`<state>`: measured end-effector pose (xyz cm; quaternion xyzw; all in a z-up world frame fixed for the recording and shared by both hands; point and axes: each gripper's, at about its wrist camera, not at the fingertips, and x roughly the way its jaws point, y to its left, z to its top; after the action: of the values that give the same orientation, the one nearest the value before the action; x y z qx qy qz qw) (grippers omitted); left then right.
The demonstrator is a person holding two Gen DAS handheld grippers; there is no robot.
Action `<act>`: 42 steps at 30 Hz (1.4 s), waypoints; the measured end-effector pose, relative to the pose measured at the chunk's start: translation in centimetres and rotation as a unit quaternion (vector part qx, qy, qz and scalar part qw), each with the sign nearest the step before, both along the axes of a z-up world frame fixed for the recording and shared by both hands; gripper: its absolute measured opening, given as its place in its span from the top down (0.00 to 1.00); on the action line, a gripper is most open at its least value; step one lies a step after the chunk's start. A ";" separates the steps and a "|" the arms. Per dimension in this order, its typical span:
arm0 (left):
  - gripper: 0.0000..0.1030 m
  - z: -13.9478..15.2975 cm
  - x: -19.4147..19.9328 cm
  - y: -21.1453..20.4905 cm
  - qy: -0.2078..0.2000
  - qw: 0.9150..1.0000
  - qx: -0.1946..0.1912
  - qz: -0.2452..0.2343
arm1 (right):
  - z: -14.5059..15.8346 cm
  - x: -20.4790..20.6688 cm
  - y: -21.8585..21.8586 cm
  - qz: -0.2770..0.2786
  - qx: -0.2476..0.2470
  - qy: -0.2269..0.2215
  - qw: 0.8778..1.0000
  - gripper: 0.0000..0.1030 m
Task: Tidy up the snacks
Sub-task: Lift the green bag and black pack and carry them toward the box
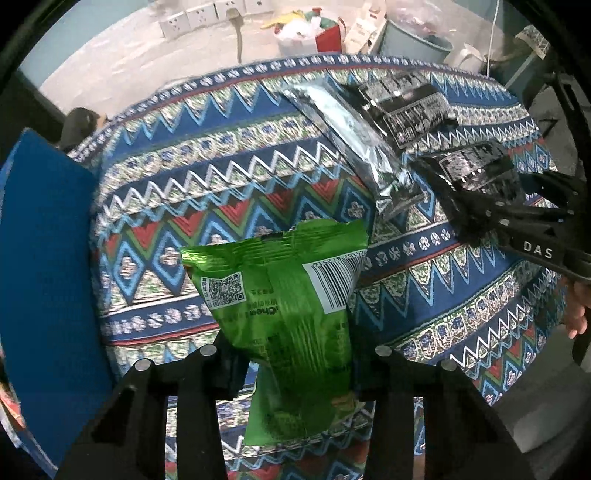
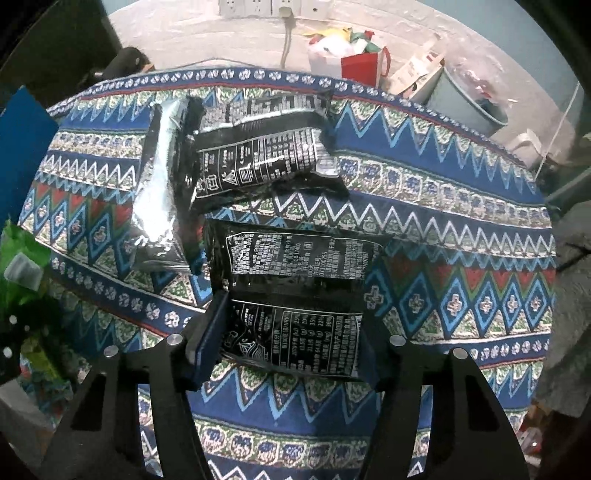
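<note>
My left gripper (image 1: pixel 295 369) is shut on a green snack bag (image 1: pixel 288 314) and holds it above the patterned tablecloth (image 1: pixel 221 177). My right gripper (image 2: pixel 291 354) is shut on a black snack packet (image 2: pixel 295 302), low over the cloth; both show in the left wrist view at the right, gripper (image 1: pixel 476 218) and packet (image 1: pixel 476 173). A second black packet (image 2: pixel 258 147) and a silver packet (image 2: pixel 162 177) lie together on the cloth further back. The green bag shows at the left edge of the right wrist view (image 2: pixel 22 266).
A blue board (image 1: pixel 44 258) stands at the table's left edge. Behind the table are a red bag (image 2: pixel 364 68), a white plastic bag (image 2: pixel 325 51), a grey-blue bin (image 2: pixel 469 99) and wall sockets (image 2: pixel 273 5).
</note>
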<state>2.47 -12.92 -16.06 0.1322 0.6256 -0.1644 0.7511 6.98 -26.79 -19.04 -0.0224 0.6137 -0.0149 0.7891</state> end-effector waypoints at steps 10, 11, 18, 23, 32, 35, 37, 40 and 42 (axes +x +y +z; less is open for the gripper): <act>0.59 4.5 -0.7 2.7 -0.044 0.999 -0.015 0.010 | 5.3 -1.4 1.5 0.005 0.009 -0.050 0.999 0.41; 0.59 5.0 -0.7 2.8 -0.048 0.999 -0.017 0.011 | 5.8 -1.5 1.9 0.007 0.010 -0.055 0.998 0.41; 0.59 7.5 -1.7 3.4 -0.083 0.996 -0.026 0.007 | 8.6 -1.8 4.1 0.026 0.022 -0.082 0.996 0.41; 0.59 9.0 -1.9 3.9 -0.102 0.994 -0.035 0.001 | 10.2 -1.8 5.0 0.040 0.030 -0.100 0.994 0.41; 0.59 11.5 -2.2 5.6 -0.129 0.991 -0.046 0.007 | 12.6 -1.2 7.2 0.061 0.043 -0.128 0.989 0.40; 0.59 12.3 -2.2 6.4 -0.135 0.989 -0.053 0.011 | 13.5 -0.9 8.3 0.069 0.048 -0.136 0.987 0.40; 0.59 12.9 -2.3 7.1 -0.143 0.988 -0.054 0.014 | 14.0 -0.5 9.2 0.076 0.052 -0.142 0.986 0.40; 0.59 13.5 -2.2 8.3 -0.149 0.987 -0.057 0.024 | 14.5 -0.1 10.3 0.085 0.055 -0.147 0.984 0.40; 0.59 13.9 -2.2 9.0 -0.150 0.986 -0.060 0.031 | 14.8 0.1 11.1 0.092 0.057 -0.150 0.983 0.40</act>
<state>0.27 -3.92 -2.15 0.0902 0.4990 -0.1564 0.8476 7.12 -15.64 -4.21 -0.0308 0.4832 0.0895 0.8704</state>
